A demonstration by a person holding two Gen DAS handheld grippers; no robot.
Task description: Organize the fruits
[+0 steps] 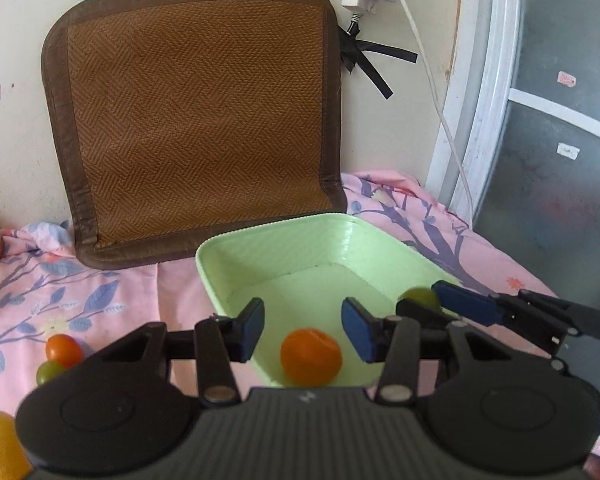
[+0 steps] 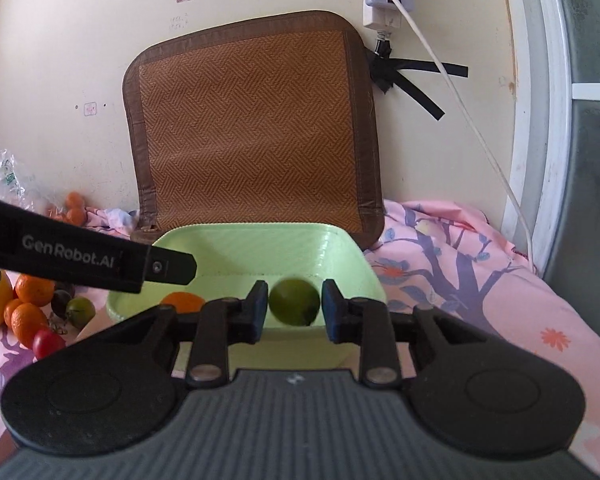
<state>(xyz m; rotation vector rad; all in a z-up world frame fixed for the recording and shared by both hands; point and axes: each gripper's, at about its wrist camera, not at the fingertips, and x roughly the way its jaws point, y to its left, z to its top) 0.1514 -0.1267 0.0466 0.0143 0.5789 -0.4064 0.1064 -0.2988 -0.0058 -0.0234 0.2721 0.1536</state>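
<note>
The green fruit [image 2: 294, 306] sits between the right gripper [image 2: 294, 310]'s fingers over the near part of the light green tray [image 2: 340, 256]; its outline is blurred, and there is a sliver of space on each side, so whether the fingers pinch it or stand just clear cannot be told from this view; the left wrist view shows only a part of it beside the blue pads. It looks small, round, smooth-skinned and light, likely to roll or slip if squeezed off-centre, and soft enough to bruise, so a hold across its widest middle with gentle pressure suits it. An orange fruit [image 1: 311, 357] lies inside the tray near the front wall, below the left gripper [image 1: 303, 328], whose fingers are spread wide with nothing between them. More fruit waits on the pink floral bed cover [image 2: 480, 280] to the left: oranges [image 2: 30, 304], a red tomato [image 2: 48, 343], a greenish tomato [image 2: 81, 310]; the tomatoes are thin-skinned and want the lightest grip. A woven brown mat [image 1: 196, 120] leans on the wall behind the tray.
</note>
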